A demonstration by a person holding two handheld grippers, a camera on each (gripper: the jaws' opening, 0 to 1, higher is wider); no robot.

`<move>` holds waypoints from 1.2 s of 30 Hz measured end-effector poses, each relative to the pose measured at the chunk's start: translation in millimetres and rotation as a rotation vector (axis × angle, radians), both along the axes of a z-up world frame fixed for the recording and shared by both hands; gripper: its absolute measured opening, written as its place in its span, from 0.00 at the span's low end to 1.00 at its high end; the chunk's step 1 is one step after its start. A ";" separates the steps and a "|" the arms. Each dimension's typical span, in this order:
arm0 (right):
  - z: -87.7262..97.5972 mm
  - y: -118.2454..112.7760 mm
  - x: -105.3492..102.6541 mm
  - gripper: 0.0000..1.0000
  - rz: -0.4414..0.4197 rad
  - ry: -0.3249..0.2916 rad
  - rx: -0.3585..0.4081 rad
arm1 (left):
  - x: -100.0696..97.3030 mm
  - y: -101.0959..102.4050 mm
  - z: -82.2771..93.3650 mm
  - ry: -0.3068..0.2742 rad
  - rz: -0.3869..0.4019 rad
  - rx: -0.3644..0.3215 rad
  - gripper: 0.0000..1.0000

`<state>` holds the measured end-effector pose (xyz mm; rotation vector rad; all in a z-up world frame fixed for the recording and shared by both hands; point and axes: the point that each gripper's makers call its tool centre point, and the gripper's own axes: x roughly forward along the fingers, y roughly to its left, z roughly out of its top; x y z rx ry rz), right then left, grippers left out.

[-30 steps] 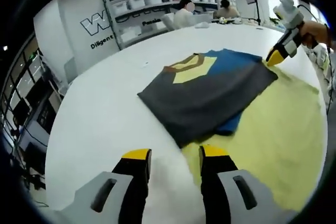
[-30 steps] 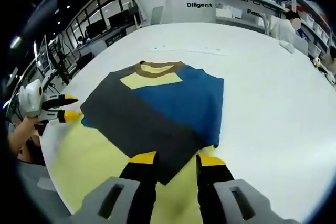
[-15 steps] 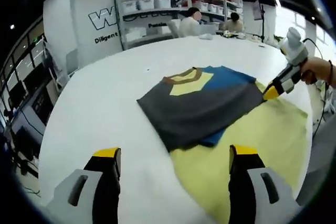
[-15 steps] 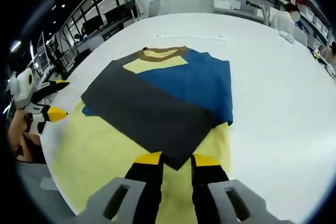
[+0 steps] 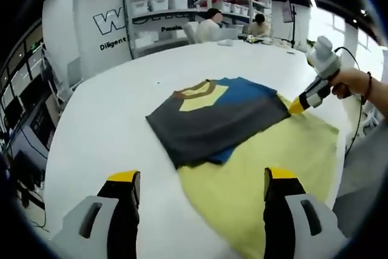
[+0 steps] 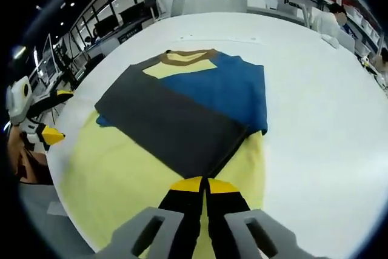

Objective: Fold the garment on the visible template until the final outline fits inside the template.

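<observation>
A folded garment [image 5: 212, 119], dark grey over blue with a yellow chest patch and brown collar, lies on the pale yellow template [image 5: 273, 168]. Its far part reaches past the template onto the white table. My left gripper [image 5: 201, 177] hovers open and wide at the near table edge, short of the cloth. In the right gripper view the garment [image 6: 182, 113] lies spread ahead. My right gripper [image 6: 203, 183] is shut on its near grey corner, over the template [image 6: 115, 174]. The left gripper [image 6: 56, 115] shows open at the left there. The right gripper [image 5: 297, 104] enters from the right, held by a hand.
The round white table [image 5: 103, 119] stretches far beyond the garment. Shelves with white bins [image 5: 163, 4] and two seated people [image 5: 209, 22] are at the back. Desks and monitors [image 6: 109, 25] stand past the table's edge.
My right gripper's jaws have closed onto the garment's near grey corner. My left gripper's jaws spread wide a second ago and have stayed so while it drew back slightly.
</observation>
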<state>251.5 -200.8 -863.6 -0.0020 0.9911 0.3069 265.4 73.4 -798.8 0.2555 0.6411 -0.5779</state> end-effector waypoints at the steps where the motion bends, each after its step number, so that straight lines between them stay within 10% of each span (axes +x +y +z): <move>1: 0.1 -0.9 0.2 0.00 -0.005 -0.004 0.002 | -2.7 -1.2 0.1 0.006 -0.007 -0.004 0.90; 8: 0.9 -5.2 -4.4 0.02 -0.013 -0.008 -0.006 | -20.5 -0.7 -4.6 0.050 -0.025 0.001 0.89; 11: 16.1 0.5 2.6 0.21 -0.058 -0.086 0.093 | -25.8 0.3 -6.8 0.065 -0.018 -0.012 0.90; 23: 41.8 10.8 -12.2 0.71 0.044 -0.175 0.090 | -34.9 -0.4 -2.4 0.057 -0.002 -0.029 0.99; 36: 51.0 11.0 -47.4 0.87 0.106 -0.162 0.066 | -69.3 9.9 -18.1 0.150 0.026 0.009 0.98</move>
